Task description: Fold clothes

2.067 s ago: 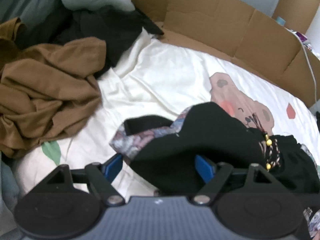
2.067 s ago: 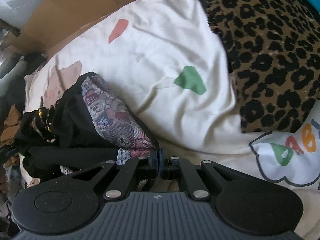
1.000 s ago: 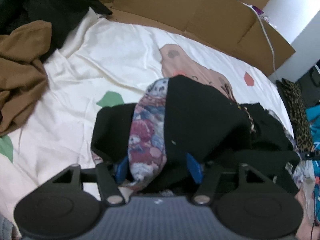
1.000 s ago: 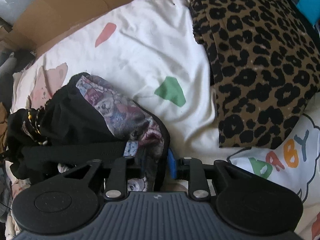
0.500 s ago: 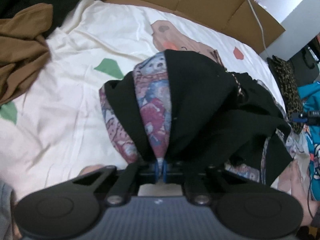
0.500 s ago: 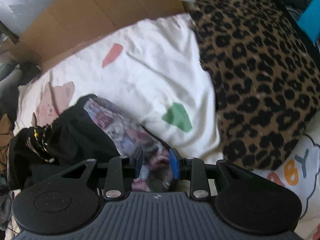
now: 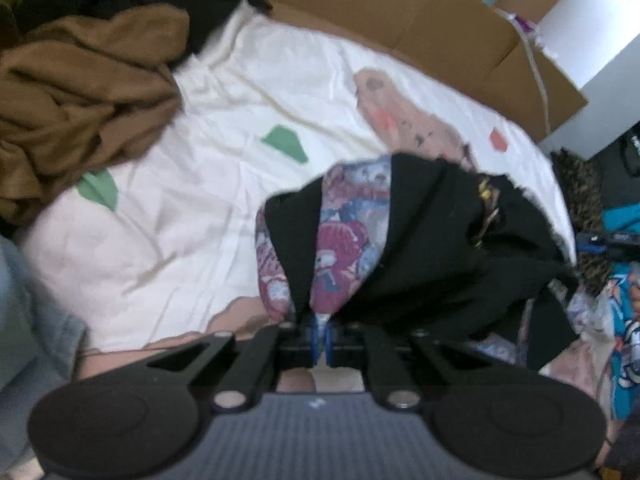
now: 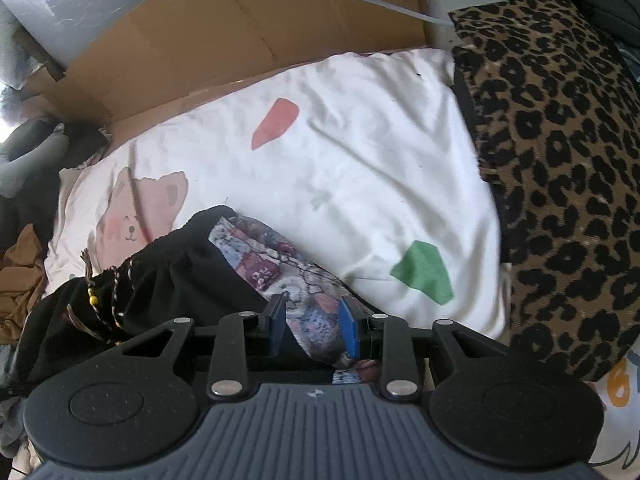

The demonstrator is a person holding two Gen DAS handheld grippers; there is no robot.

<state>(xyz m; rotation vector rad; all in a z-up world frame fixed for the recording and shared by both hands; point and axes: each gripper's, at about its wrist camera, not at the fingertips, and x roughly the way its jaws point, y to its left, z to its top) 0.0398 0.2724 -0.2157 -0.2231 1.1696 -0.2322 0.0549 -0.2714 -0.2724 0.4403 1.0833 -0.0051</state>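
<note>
Black garment (image 7: 436, 248) with a patchwork bear-print lining lies bunched on the cream bedsheet (image 7: 224, 184). The left gripper (image 7: 321, 338) is clenched on the lining's edge. The right gripper (image 8: 313, 330) stands parted around a printed fold; whether its pads press cannot be told. Brown clothes (image 7: 76, 96) lie heaped beyond the garment; a leopard-print pillow (image 8: 560, 168) sits just beside the sheet.

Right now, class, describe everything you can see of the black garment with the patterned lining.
The black garment with the patterned lining is soft cloth, crumpled and partly lifted over the cream printed bedsheet. Its blue-and-maroon cartoon lining shows at the edges; a beaded braided cord hangs near the waist. The left hand-held gripper pinches one edge; the right hand-held gripper straddles another.
</note>
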